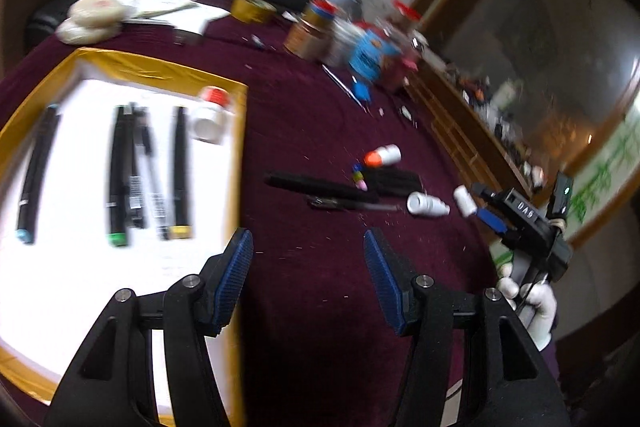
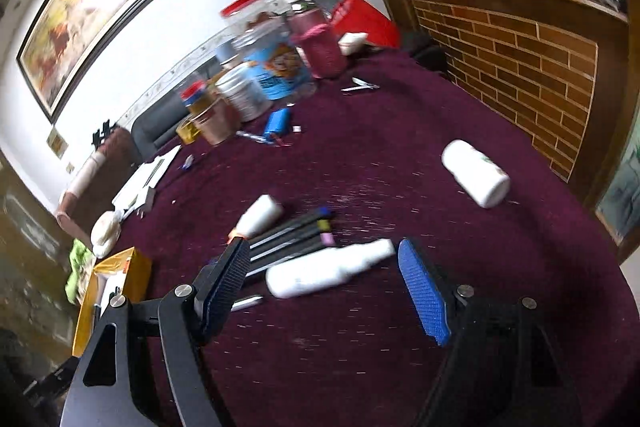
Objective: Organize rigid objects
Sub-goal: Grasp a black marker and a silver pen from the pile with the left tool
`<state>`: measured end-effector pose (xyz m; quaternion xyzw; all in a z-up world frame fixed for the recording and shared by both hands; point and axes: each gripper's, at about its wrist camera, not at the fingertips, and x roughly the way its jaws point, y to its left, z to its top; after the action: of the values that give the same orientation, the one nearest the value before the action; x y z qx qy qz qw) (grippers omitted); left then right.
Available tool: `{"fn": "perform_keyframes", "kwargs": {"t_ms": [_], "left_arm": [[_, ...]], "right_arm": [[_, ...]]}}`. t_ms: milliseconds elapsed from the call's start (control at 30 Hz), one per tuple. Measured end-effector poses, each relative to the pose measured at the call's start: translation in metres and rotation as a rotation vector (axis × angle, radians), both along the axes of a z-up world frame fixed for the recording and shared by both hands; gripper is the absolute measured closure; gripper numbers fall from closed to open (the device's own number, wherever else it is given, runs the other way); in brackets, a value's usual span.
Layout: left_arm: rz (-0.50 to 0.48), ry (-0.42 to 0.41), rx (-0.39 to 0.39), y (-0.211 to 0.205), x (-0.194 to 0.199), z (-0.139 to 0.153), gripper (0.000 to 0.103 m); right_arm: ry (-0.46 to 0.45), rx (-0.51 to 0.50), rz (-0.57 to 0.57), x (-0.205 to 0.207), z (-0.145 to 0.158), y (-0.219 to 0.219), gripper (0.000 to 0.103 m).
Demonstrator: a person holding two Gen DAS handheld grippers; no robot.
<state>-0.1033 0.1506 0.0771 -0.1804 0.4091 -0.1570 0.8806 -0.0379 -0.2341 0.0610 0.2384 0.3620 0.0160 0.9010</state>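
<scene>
A: Count on the tray (image 1: 236,131)?

B: Yellow-edged tray with a white floor. Five pens (image 1: 120,171) lying side by side in it, roughly parallel, plus one small white bottle with a red cap (image 1: 210,115) at the far right corner. Blurry, so the pen count is my best read.

A: And loose on the maroon cloth (image 2: 400,131)?

B: A cluster of dark pens (image 2: 288,235), three or four, can't split them cleanly. One long white spray bottle (image 2: 332,269) lying flat just beside them. One small white bottle with an orange cap (image 2: 258,215) on the far side of the pens. One fat white bottle (image 2: 476,173) on its side, well apart to the right.

A: Grippers?

B: Left gripper (image 1: 308,275) released, jaws apart, nothing between them, hanging over the cloth at the tray's right edge. Right gripper (image 2: 324,287) also released, jaws wide, framing the spray bottle but no pad touching it.

A: Background?

B: Bunch of jars and cans (image 2: 260,67) at the far edge, all upright.
</scene>
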Motion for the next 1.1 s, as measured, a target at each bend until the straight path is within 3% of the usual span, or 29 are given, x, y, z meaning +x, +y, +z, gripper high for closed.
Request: {"fn": "perform_keyframes", "kwargs": {"t_ms": [100,300,433,500,600,667,700,800,900,1100], "left_arm": [[-0.055,0.010,0.092,-0.036,0.015,-0.001,0.047],[-0.218,0.004,0.355,-0.106,0.071,-0.012,0.047],[-0.292,0.050,0.463,-0.124,0.100,-0.034,0.047],[-0.329,0.059,0.531,-0.136,0.108,-0.044,0.042],[-0.362,0.026,0.637,-0.152,0.107,-0.052,0.038],[-0.412,0.080,0.583,-0.155,0.103,-0.056,0.058],[-0.418,0.105,0.512,-0.153,0.098,-0.055,0.058],[-0.437,0.128,0.458,-0.152,0.084,-0.050,0.063],[-0.460,0.170,0.352,-0.153,0.062,-0.049,0.063],[-0.426,0.163,0.303,-0.153,0.031,-0.048,0.062]], "right_arm": [[-0.011,0.033,-0.005,-0.001,-0.009,-0.014,0.031],[-0.053,0.038,-0.017,-0.001,-0.027,-0.018,0.031],[-0.046,0.055,-0.022,0.000,-0.038,-0.022,0.031],[-0.054,0.055,-0.024,-0.002,-0.037,-0.022,0.031],[-0.035,0.067,-0.007,0.001,-0.041,-0.022,0.031],[-0.028,0.072,0.002,0.003,-0.042,-0.022,0.031],[-0.024,0.074,0.007,0.004,-0.043,-0.021,0.031],[-0.016,0.080,0.011,0.004,-0.046,-0.021,0.031],[-0.013,0.092,0.010,0.004,-0.047,-0.023,0.031],[0.000,0.114,0.009,0.005,-0.049,-0.025,0.031]]}}
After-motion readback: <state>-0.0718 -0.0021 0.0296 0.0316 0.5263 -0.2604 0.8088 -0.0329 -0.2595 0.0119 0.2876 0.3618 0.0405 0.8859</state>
